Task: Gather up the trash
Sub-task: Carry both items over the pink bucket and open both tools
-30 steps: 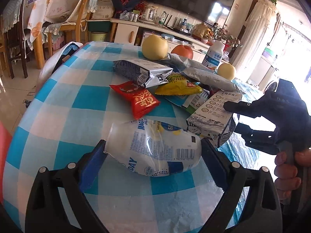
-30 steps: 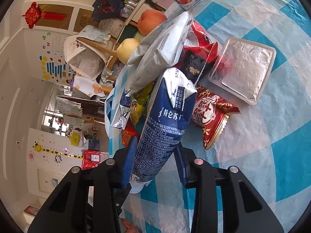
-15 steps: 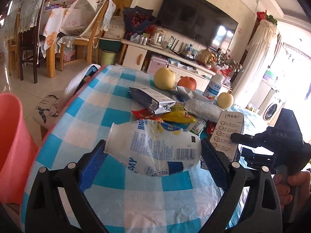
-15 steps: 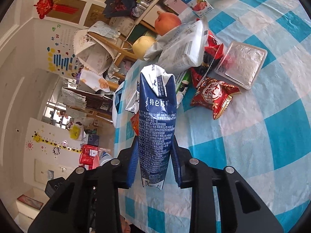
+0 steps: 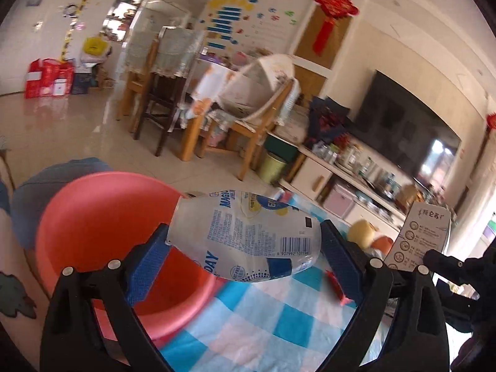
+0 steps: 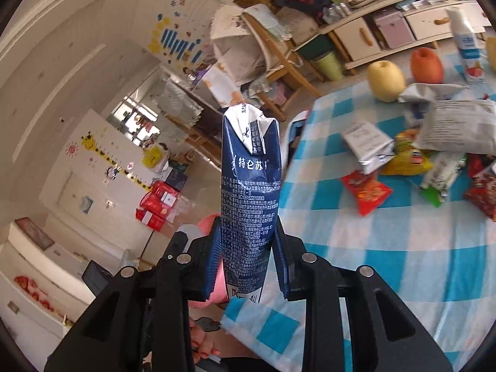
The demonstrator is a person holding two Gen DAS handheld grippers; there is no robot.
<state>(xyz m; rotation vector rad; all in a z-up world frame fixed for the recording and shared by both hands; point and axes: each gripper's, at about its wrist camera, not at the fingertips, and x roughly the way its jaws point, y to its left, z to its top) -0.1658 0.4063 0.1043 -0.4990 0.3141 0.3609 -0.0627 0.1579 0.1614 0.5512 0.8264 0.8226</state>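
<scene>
My left gripper (image 5: pixel 245 238) is shut on a crumpled white plastic bottle (image 5: pixel 248 232) with a blue label, held crosswise above the table's edge. Just left of and below it stands a pink bin (image 5: pixel 102 217), open at the top. My right gripper (image 6: pixel 248 248) is shut on a squashed dark blue milk carton (image 6: pixel 249 186) that stands upright between the pads. That carton (image 5: pixel 415 235) also shows at the right of the left wrist view. A bit of the pink bin (image 6: pixel 206 221) peeks out behind the right fingers.
The blue-checked table (image 6: pixel 387 263) carries a red snack packet (image 6: pixel 367 190), a silver bag (image 6: pixel 369 145), a yellow packet (image 6: pixel 406 158) and a grey bag (image 6: pixel 455 127). A pear (image 6: pixel 386 80), an orange fruit (image 6: pixel 426 65) and a yoghurt bottle (image 6: pixel 468 49) stand behind. Chairs stand beyond the table.
Both grippers have risen and swung left, away from the wrapper pile, each keeping its load. The pink bin has come into view under the bottle. The right gripper has rolled.
</scene>
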